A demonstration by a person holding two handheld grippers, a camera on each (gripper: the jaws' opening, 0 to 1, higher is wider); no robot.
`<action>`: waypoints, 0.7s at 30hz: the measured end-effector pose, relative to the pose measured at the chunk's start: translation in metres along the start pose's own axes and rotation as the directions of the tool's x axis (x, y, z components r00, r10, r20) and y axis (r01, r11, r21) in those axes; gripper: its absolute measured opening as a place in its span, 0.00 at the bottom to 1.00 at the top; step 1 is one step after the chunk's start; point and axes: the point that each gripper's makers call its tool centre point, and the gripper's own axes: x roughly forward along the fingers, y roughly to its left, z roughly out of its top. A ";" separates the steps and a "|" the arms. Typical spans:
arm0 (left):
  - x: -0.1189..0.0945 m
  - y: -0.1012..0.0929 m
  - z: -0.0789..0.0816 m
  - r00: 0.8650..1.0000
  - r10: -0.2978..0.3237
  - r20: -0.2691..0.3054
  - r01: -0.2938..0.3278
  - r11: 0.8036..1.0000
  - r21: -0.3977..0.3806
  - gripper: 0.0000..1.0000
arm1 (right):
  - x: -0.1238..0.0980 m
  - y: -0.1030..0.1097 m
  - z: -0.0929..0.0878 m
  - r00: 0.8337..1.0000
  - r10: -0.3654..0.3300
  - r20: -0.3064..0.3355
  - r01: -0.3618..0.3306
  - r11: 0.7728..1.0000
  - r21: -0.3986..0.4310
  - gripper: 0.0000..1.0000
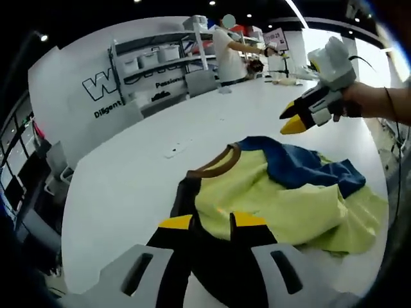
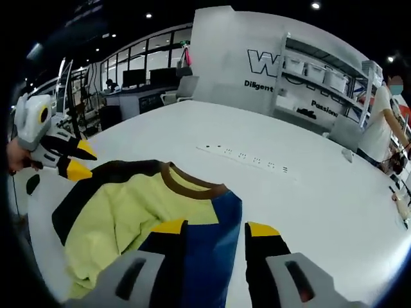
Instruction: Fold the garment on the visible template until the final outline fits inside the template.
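Lying crumpled on the smooth white counter (image 1: 128, 167) is the garment (image 1: 282, 192), a soft shirt of pale yellow, blue and black panels with a brown ribbed collar. Left tongs (image 1: 212, 221) stand spread over the garment's black and yellow part, yellow tips just above the cloth; right tongs (image 2: 215, 228) stand spread over its blue panel. Beyond the collar lies a white power strip (image 2: 247, 157); farther off stand grey shelves (image 1: 160, 58) with bins and a person (image 1: 228, 54).
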 end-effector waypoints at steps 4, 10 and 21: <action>-0.012 -0.008 -0.006 1.000 0.011 0.009 -0.011 1.000 -0.005 0.20 | -0.006 0.002 -0.006 1.000 0.003 -0.001 -0.003 1.000 0.001 0.33; -0.026 -0.030 -0.018 1.000 -0.027 0.010 0.027 0.999 -0.032 0.19 | -0.009 0.004 -0.008 1.000 0.005 0.001 -0.005 1.000 -0.004 0.34; -0.039 -0.067 -0.039 0.988 -0.151 -0.010 0.149 0.983 -0.107 0.17 | -0.013 0.013 -0.018 1.000 0.023 -0.002 -0.023 0.999 0.024 0.35</action>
